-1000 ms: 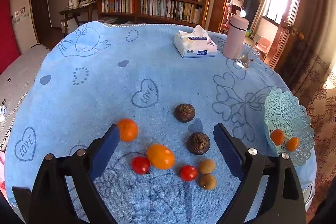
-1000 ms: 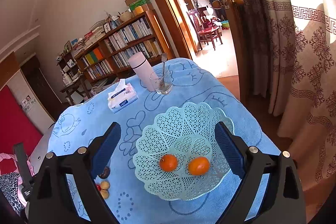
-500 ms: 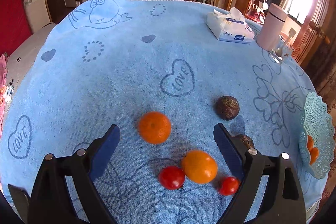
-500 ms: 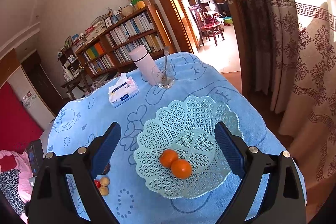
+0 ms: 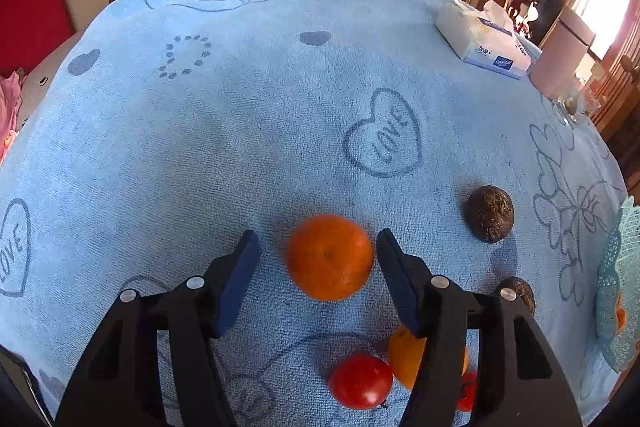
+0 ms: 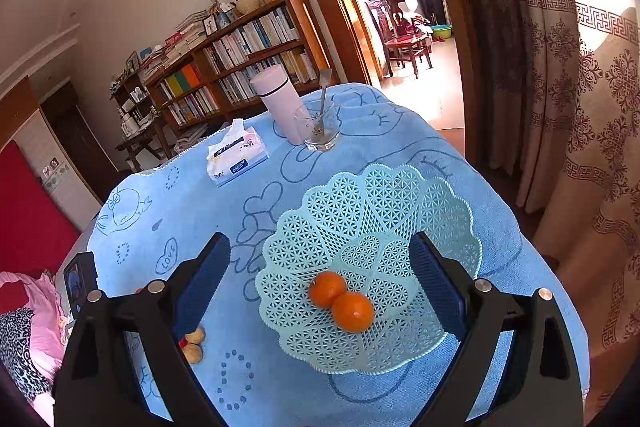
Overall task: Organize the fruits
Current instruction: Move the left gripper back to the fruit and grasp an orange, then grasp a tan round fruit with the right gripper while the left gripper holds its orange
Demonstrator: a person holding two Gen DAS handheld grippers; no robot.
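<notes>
Left wrist view: left claw [image 5: 318, 259] angled down over the counter [image 5: 240, 131], which is covered in a blue towel. Jaws closing around an orange [image 5: 329, 257]. The orange sits between the pads; the right pad looks just at its skin, while a gap remains on the left side. Not yet a grip. Nearer the camera: a red tomato [image 5: 361, 381], a second orange fruit [image 5: 408, 355] partly hidden behind the right finger, another tomato mostly hidden. Two dark brown round fruits to the right, one [image 5: 490, 213] clear of the claw, one half hidden. Basket edge [image 5: 618, 291] at far right.

Right wrist view: right claw [image 6: 320, 285] wide open, holding nothing, hanging over the pale green lattice basket [image 6: 372, 211]. Two oranges [image 6: 342, 301] in the basket, touching. Small tan fruits [image 6: 194, 345] on the towel by the left finger. Tissue pack [image 6: 236, 159], pink flask [image 6: 280, 103] and glass with spoon [image 6: 318, 131] beyond.

Risks, as judged: the pads meet the orange unevenly, so the one-sided push could roll it across the towel towards the tomatoes. A round, smooth fruit may squirt out if pinched off-centre. A hard squeeze could bruise it.
</notes>
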